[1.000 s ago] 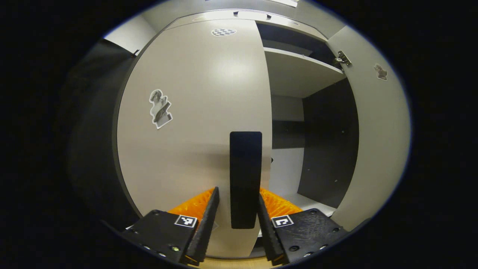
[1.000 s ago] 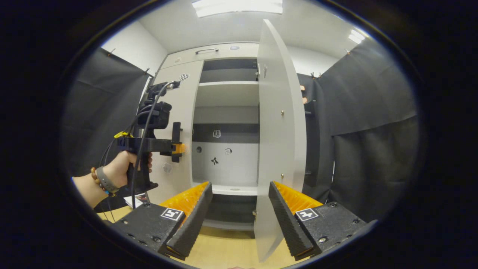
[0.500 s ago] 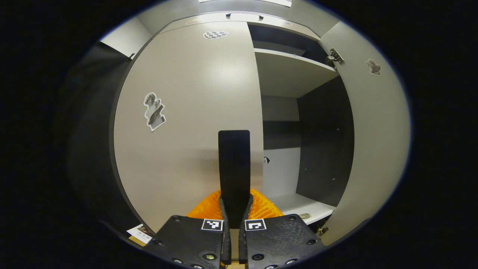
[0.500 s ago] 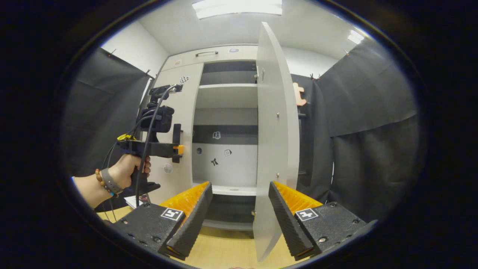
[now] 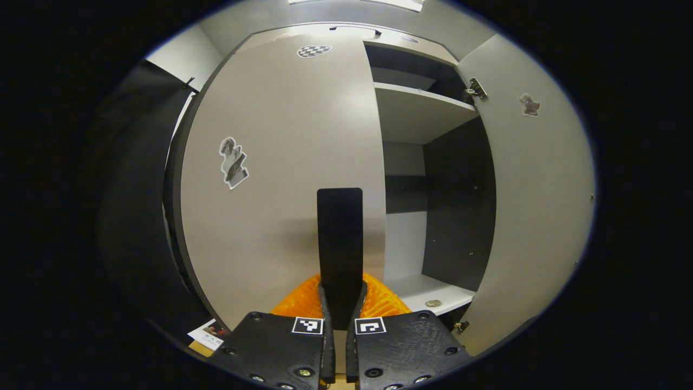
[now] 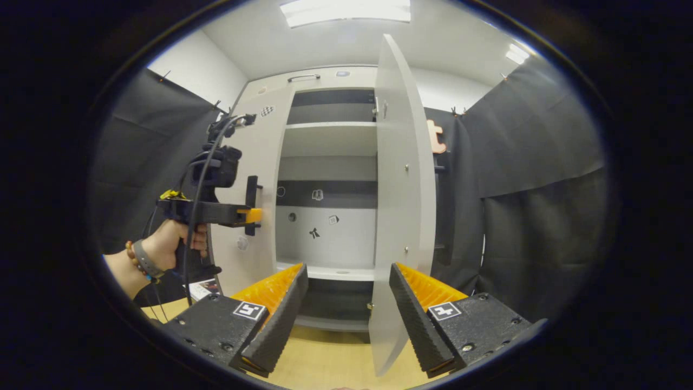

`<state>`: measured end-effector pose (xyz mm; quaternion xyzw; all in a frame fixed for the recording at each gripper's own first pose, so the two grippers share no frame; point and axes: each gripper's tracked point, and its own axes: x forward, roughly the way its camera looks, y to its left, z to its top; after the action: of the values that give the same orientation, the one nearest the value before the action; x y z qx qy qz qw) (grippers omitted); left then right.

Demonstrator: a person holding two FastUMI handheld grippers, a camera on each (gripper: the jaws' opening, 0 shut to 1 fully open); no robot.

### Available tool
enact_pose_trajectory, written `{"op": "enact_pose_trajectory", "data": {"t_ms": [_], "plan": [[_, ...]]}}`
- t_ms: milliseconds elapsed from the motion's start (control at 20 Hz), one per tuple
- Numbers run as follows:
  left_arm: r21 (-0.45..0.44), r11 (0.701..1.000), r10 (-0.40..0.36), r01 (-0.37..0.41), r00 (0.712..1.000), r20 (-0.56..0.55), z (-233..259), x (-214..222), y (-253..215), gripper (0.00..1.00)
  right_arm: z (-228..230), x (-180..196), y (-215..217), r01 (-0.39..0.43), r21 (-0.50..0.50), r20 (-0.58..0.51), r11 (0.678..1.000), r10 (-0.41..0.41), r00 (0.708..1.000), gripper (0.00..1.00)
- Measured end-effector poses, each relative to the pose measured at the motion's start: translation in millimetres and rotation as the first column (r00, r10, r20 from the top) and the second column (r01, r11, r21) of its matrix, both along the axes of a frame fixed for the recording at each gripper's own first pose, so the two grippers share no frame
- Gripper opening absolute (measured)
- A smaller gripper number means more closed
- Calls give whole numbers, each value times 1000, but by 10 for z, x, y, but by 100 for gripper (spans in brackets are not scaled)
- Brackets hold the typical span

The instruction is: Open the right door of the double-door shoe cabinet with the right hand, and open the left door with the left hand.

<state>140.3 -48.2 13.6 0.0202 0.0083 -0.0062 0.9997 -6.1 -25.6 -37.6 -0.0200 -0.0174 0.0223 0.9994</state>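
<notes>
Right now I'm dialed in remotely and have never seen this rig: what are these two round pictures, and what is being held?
Each picture comes from a camera riding on a hand-held two-finger gripper, looking along its fingers. In the left gripper view, the left gripper is shut on the dark handle of the left door. The right gripper view looks from farther back: the right gripper is open and holds nothing. It faces the shoe cabinet, whose right door stands swung open. To the side a person's hand holds the left gripper at the handle.

Left gripper (image 5: 340, 303) jaws closed; right gripper (image 6: 346, 303) jaws apart.
</notes>
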Motion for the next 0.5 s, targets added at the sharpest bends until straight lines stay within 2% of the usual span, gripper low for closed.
{"op": "enact_pose_trajectory", "data": {"t_ms": [300, 500], "plan": [[26, 1000, -9, 9, 1000, 16, 4, -295, 118, 7, 86, -115, 88, -12, -14, 38, 1000, 13, 999, 94], [-10, 999, -53, 53, 999, -5, -2, -559, 199, 7, 57, -119, 120, -21, -12, 32, 1000, 21, 999, 94]]}}
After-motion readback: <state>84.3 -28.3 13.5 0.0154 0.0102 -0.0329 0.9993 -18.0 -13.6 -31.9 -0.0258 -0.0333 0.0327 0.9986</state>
